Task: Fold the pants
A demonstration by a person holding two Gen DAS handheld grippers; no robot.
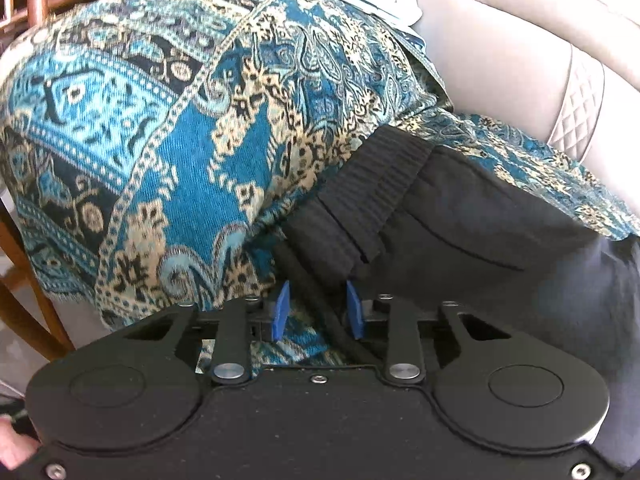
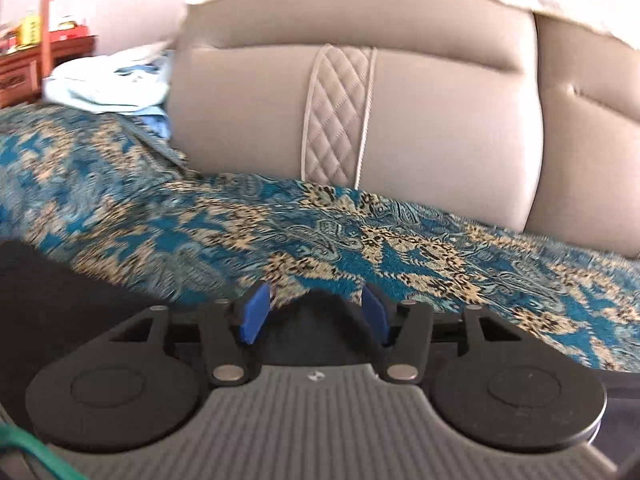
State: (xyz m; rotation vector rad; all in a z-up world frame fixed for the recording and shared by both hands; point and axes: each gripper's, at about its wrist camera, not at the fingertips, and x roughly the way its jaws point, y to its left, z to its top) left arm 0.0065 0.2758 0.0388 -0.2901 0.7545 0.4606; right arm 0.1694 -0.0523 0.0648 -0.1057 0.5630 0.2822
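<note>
Low in the left wrist view, the left gripper (image 1: 318,312) has its blue fingers (image 1: 280,312) spread, with a dark cord or fabric edge running between them; no grip on it is visible. Just beyond, the black pants (image 1: 460,224) fill the lower right of the frame, their ribbed waistband (image 1: 360,192) at centre, lying on a teal patterned throw (image 1: 180,132). Farther off, at upper right, is a beige sofa backrest (image 1: 520,40).

In the right wrist view, the right gripper (image 2: 316,312) also has its fingers (image 2: 254,312) apart, a hump of black fabric bunched between them. Behind stretches the throw, then the backrest with a quilted strip (image 2: 338,116). Pale blue cloth (image 2: 108,84) sits at upper left.
</note>
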